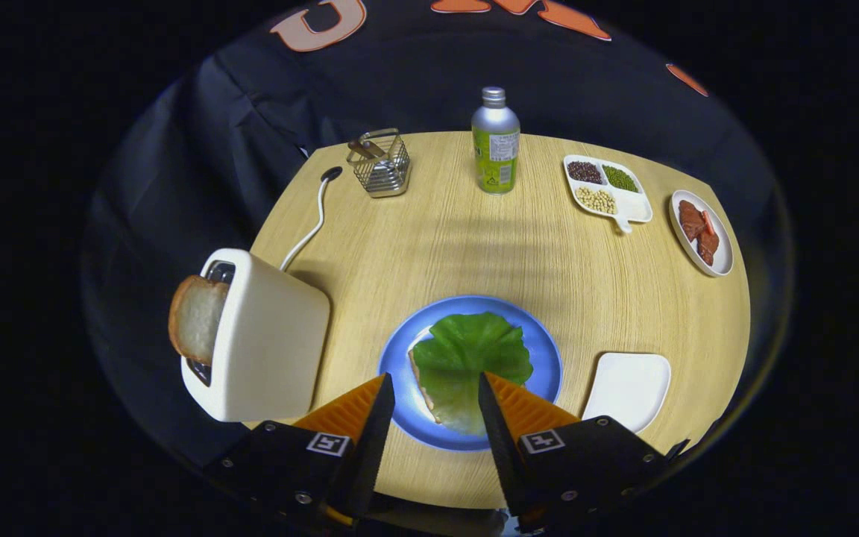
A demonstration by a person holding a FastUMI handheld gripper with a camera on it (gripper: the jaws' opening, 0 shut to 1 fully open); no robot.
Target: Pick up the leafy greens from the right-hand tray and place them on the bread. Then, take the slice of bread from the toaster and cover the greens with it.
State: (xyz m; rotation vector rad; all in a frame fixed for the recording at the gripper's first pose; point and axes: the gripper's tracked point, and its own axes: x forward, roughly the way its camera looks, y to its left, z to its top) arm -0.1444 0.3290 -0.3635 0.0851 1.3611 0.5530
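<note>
Between the open claw [433, 384] fingers, leafy greens [472, 352] on bread [420, 382].

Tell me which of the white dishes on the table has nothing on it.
The square white tray beside the blue plate. The divided dish holds beans; the oval dish holds meat.

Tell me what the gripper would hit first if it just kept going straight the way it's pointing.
Most likely the lettuce leaf lying on the bread on the blue plate. The gripper is open, its fingers either side of the leaf's near end. Height above it is hard to judge.
</note>
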